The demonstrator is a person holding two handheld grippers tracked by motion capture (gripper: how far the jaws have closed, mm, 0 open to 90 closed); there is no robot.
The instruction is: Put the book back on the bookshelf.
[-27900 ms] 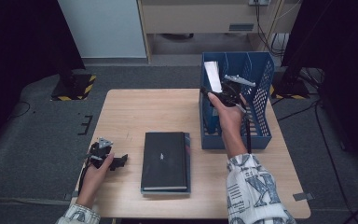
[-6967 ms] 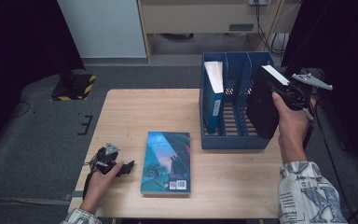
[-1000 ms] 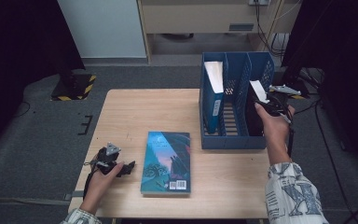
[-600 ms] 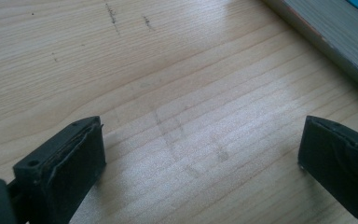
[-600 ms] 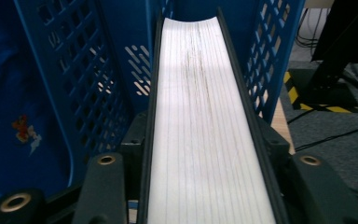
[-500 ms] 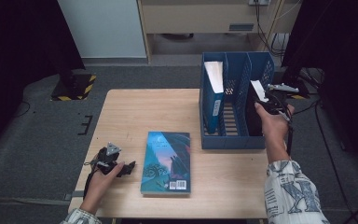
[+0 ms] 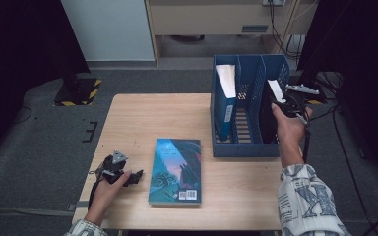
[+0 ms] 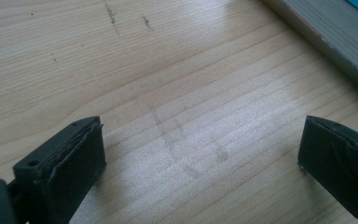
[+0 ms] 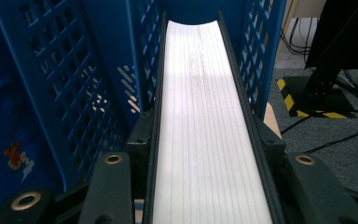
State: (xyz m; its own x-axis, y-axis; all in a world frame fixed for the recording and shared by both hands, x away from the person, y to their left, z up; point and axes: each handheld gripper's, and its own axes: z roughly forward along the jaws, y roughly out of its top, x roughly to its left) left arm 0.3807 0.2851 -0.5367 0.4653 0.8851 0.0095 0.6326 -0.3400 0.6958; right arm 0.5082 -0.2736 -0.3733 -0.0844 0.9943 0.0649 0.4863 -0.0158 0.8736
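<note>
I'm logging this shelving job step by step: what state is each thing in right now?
Right gripper: shut on the black book.
Black book: upright in the file rack's right compartment, page edges up.
Left gripper: open, over bare table.
Teal book: flat on the table, closed.
Blue book: upright in the left compartment.
Blue file rack: upright.

We see the black book (image 7: 267,115) standing upright in the rightmost of the 3 compartments of the blue file rack (image 7: 246,147), its white page edge (image 9: 205,121) facing up and its black covers running along both sides of that edge. It leans slightly, its top rising above the rack's front wall. The rack stands at the right side of the table, its walls perforated.
</note>
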